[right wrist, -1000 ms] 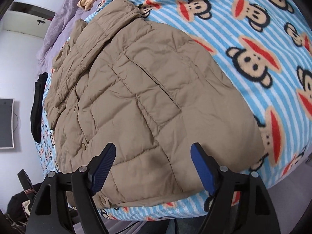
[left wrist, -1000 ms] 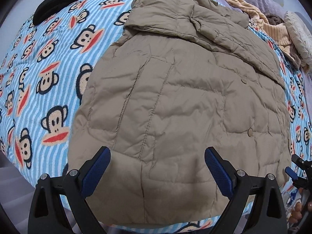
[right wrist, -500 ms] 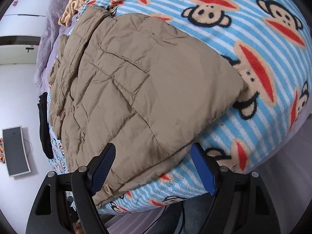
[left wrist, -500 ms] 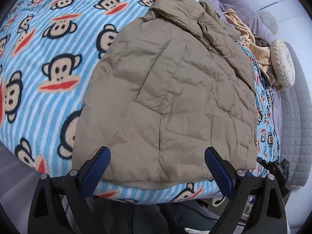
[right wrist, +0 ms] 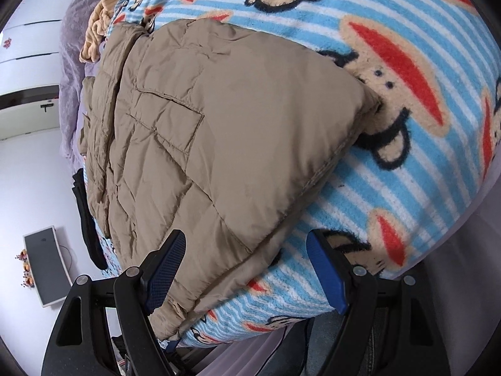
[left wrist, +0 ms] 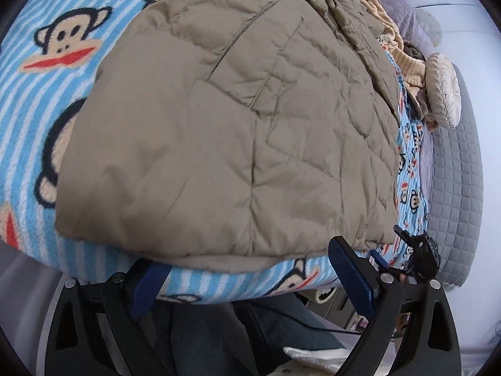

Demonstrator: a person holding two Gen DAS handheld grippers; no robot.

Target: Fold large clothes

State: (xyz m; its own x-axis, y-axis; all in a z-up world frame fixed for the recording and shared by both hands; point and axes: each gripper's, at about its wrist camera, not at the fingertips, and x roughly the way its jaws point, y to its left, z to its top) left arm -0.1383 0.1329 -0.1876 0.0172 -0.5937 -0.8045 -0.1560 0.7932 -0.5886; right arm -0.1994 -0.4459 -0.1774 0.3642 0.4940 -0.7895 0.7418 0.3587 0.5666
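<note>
A tan quilted puffer jacket [left wrist: 238,119] lies flat on a blue striped monkey-print blanket [left wrist: 28,100], its hem hanging near the bed's front edge. My left gripper [left wrist: 247,282] is open, low at the bed's edge just under the hem. In the right wrist view the same jacket [right wrist: 200,144] fills the middle. My right gripper [right wrist: 247,269] is open and straddles the hem's corner, left pad over the fabric, right pad over the blanket [right wrist: 407,131]. Nothing is gripped.
Beige knitwear [left wrist: 404,59] and a round cushion [left wrist: 444,94] lie past the jacket, beside a grey quilted headboard [left wrist: 460,188]. A person's trouser legs [left wrist: 238,335] stand below the bed edge. A black garment [right wrist: 90,232] and a monitor [right wrist: 47,266] show at left.
Both grippers have dropped lower and come closer to the jacket's hem at the front edge of the bed. The jacket itself has not moved.
</note>
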